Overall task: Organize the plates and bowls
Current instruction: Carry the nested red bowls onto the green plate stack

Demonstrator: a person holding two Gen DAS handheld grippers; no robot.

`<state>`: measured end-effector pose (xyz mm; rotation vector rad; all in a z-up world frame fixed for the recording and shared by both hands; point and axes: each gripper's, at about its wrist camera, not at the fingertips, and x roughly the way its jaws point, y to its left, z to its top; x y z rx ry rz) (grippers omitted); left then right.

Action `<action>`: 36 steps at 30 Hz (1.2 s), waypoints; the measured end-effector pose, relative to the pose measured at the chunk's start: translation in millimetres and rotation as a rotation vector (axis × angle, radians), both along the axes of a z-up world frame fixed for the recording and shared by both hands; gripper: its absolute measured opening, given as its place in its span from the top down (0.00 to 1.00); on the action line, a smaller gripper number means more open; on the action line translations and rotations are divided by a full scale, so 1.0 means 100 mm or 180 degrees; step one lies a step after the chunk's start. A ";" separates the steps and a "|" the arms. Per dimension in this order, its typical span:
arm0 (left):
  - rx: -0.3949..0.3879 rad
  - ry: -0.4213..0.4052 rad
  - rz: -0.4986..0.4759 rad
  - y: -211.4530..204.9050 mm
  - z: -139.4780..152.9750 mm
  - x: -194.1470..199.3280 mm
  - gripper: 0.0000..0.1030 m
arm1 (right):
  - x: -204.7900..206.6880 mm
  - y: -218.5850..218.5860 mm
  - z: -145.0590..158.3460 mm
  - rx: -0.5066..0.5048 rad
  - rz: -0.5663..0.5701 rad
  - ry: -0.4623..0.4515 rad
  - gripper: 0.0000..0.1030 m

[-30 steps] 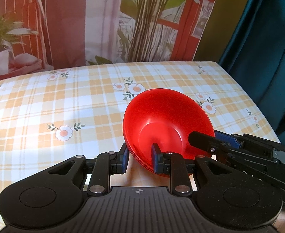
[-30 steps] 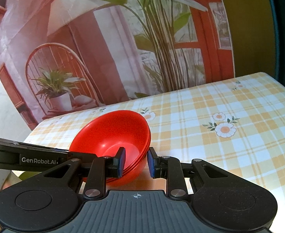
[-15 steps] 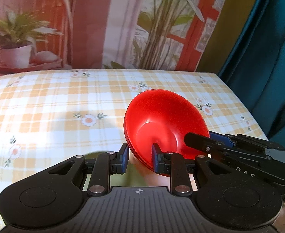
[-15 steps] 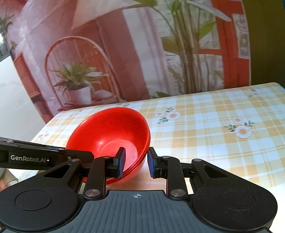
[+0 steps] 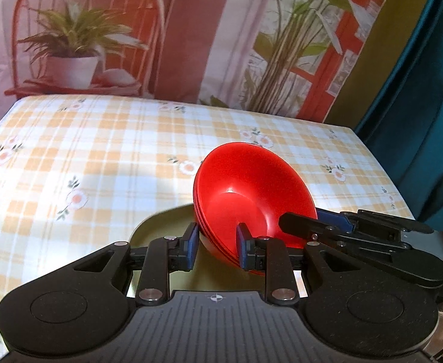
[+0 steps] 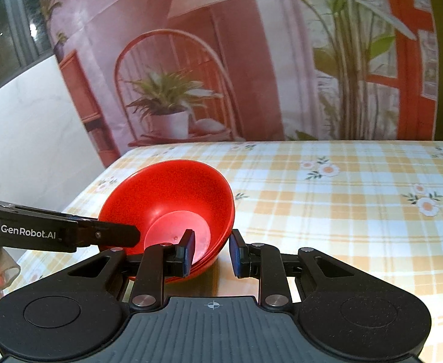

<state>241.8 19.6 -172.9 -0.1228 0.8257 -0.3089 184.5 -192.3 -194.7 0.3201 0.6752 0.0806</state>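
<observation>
- Meanwhile, the stack of glossy red plastic bowls (image 5: 253, 195), nested and tilted, hung between both tools above the desk (image 5: 100, 163) with its yellow-and-white checked, flower-printed cloth.
- Left tool (image 5: 216, 245): jaws narrow, clamped on the near rim of the stack, one blue pad inside the top bowl, one outside. In the right wrist view it (image 6: 112, 237) entered from the left edge, reaching to the stack's (image 6: 173, 208) left rim.
- Right tool (image 6: 211, 252): jaws likewise narrow, straddling the rim nearest its camera, one pad inside, the other outside. In the left wrist view it (image 5: 300, 227) reached in from the right side.
- Change over the last second: both views swung across the desk. The printed backdrop's potted plant and red arched chair (image 5: 79, 42) slid toward centre, and the desk's left corner came into sight. The stack kept its place between the pads, so the grips held through the carry.
- A pale green, rounded flat surface (image 5: 161, 224), possibly a plate, now showed just beneath the stack in the left wrist view; it was absent a second earlier. Cannot tell what it is.
- Judgement: transport phase, bowls being carried leftward across the desk; set-down not yet begun. The tilt would need levelling before release, or the nested bowls might slide apart.
</observation>
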 end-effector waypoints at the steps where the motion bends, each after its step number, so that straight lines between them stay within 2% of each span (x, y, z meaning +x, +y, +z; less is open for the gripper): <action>1: -0.0010 0.0009 0.0017 0.02 -0.01 -0.01 0.74 | 0.00 0.03 0.00 -0.0005 0.0023 0.0006 0.77; 12: -0.0099 0.0156 0.0194 0.22 -0.18 -0.16 0.74 | 0.04 0.24 -0.09 -0.0022 0.0224 0.0146 0.77; 22: -0.0115 0.0238 0.0263 0.26 -0.26 -0.19 0.74 | 0.03 0.28 -0.20 0.0021 0.0254 0.0257 0.77; 32: -0.0116 0.0236 0.0300 0.25 -0.29 -0.20 0.74 | 0.00 0.31 -0.20 -0.0005 0.0269 0.0248 0.76; 36: -0.0058 0.0148 0.0321 0.24 -0.24 -0.25 0.66 | -0.03 0.30 -0.16 -0.0015 0.0244 0.0218 0.75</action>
